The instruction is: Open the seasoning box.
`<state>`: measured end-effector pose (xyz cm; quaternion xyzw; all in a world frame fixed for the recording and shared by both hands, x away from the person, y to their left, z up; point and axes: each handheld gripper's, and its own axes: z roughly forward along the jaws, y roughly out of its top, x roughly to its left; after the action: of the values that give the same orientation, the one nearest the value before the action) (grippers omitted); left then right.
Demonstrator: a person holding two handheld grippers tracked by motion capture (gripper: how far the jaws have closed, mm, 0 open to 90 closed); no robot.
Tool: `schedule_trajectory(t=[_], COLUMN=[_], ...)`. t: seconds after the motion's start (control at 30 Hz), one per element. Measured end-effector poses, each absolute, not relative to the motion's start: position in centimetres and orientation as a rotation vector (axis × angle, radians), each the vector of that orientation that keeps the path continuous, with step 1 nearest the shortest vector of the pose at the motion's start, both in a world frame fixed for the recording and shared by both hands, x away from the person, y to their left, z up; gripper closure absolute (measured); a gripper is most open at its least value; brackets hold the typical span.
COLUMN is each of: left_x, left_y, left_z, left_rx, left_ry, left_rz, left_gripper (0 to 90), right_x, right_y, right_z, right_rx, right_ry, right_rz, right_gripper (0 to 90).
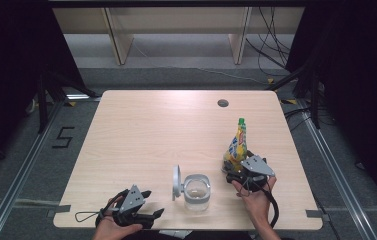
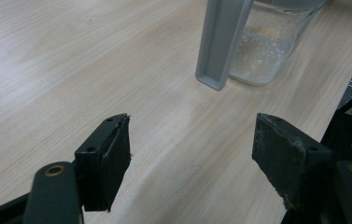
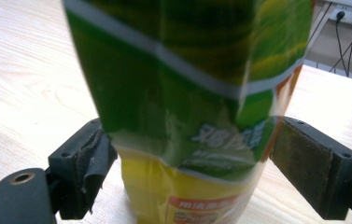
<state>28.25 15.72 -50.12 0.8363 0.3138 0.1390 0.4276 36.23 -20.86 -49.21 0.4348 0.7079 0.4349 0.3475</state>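
Your right gripper (image 3: 187, 154) is clamped on the green-yellow pouch (image 3: 187, 93), upright at the table's (image 1: 141, 125) right side, left gripper (image 2: 192, 154) apart w/ nothing in it near the open glass jar (image 1: 196, 191), so you're mid-carry; next, I'd judge, tip pouch over jar.

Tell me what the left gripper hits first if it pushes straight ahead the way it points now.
Probably the grey handle of the clear jug, which stands ahead of the open left gripper; only bare table lies between, though depth is unclear.

Wooden table (image 1: 151, 130), glass jar (image 1: 196, 192), pouch (image 1: 237, 145)
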Motion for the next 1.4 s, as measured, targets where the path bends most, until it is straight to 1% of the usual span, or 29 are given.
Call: schedule_trajectory(t=[0.03, 0.07, 0.2, 0.23, 0.27, 0.4, 0.43, 0.5, 0.57, 0.63, 0.7, 0.73, 0.77, 0.83, 0.9, 0.97, 1.1, 1.17, 1.27, 1.33, 1.4], left_x=[28.3, 28.2, 28.3, 28.2, 28.1, 28.2, 28.2, 28.0, 28.2, 28.2, 28.2, 28.2, 28.1, 28.0, 28.1, 28.1, 28.0, 28.0, 28.0, 28.2, 28.2], left_y=[15.9, 15.8, 16.1, 15.9, 15.9, 16.0, 16.0, 15.7, 15.9, 15.9, 16.1, 15.9, 16.0, 16.0, 16.1, 15.9, 15.8, 15.7, 15.6, 15.8, 15.6], left_z=[-50.0, -50.1, -50.0, -50.1, -50.1, -50.0, -50.0, -50.1, -50.0, -50.1, -50.0, -50.2, -50.0, -50.0, -49.9, -50.1, -50.1, -50.2, -50.4, -50.2, -50.3], left_rx=[2.119, 2.091, 2.111, 2.078, 2.07, 2.11, 2.112, 2.068, 2.089, 2.073, 2.098, 2.084, 2.074, 2.073, 2.088, 2.067, 2.073, 2.067, 2.053, 2.102, 2.096], left_ry=[0.77, 0.785, 0.762, 0.792, 0.799, 0.767, 0.771, 0.794, 0.762, 0.776, 0.768, 0.799, 0.794, 0.795, 0.759, 0.778, 0.785, 0.786, 0.779, 0.75, 0.761], left_rz=[0.366, 0.351, 0.366, 0.345, 0.353, 0.389, 0.371, 0.366, 0.39, 0.376, 0.377, 0.39, 0.363, 0.362, 0.385, 0.374, 0.375, 0.371, 0.359, 0.388, 0.363], left_gripper=[27.5, 27.5, 27.5, 27.5, 27.5, 27.6, 27.7, 28.0, 28.1, 28.2, 28.3, 28.3, 28.4, 28.4, 28.5, 28.7, 29.0, 29.0, 29.1, 29.1, 29.1], right_x=[36.2, 36.3, 36.6, 36.7, 36.7, 37.1, 37.2, 37.2, 37.2, 37.3, 37.3, 37.4, 37.4, 37.6, 37.8, 37.6, 38.7, 38.7, 39.4, 39.2, 39.4], right_y=[-20.8, -20.8, -20.7, -20.6, -20.7, -20.7, -20.7, -20.7, -20.8, -20.9, -21.2, -21.4, -21.7, -22.4, -23.0, -23.4, -24.8, -25.0, -26.1, -26.4, -26.4], right_z=[-49.3, -49.3, -49.5, -49.6, -49.8, -50.1, -50.1, -50.1, -50.1, -50.0, -49.9, -49.8, -49.7, -49.6, -49.6, -49.5, -49.3, -49.3, -49.2, -49.3, -49.3], right_rx=[1.141, 1.14, 1.141, 1.143, 1.145, 1.129, 1.128, 1.122, 1.117, 1.115, 1.109, 1.101, 1.087, 1.067, 1.013, 1.019, 0.857, 0.867, 0.757, 0.75, 0.699], right_ry=[1.836, 1.833, 1.829, 1.827, 1.834, 1.831, 1.83, 1.832, 1.842, 1.842, 1.86, 1.874, 1.891, 1.938, 1.958, 2.016, 2.098, 2.107, 2.169, 2.187, 2.19], right_rz=[1.131, 1.127, 1.118, 1.123, 1.099, 1.092, 1.092, 1.088, 1.093, 1.12, 1.128, 1.133, 1.141, 1.189, 1.209, 1.233, 1.274, 1.291, 1.317, 1.338, 1.334], right_gripper=[16.1, 16.3, 16.0, 15.9, 15.6, 15.5, 15.6, 16.1, 17.3, 18.2, 19.1, 19.9, 20.7, 21.6, 22.8, 23.2, 23.7, 23.9, 24.4, 24.5, 24.5])
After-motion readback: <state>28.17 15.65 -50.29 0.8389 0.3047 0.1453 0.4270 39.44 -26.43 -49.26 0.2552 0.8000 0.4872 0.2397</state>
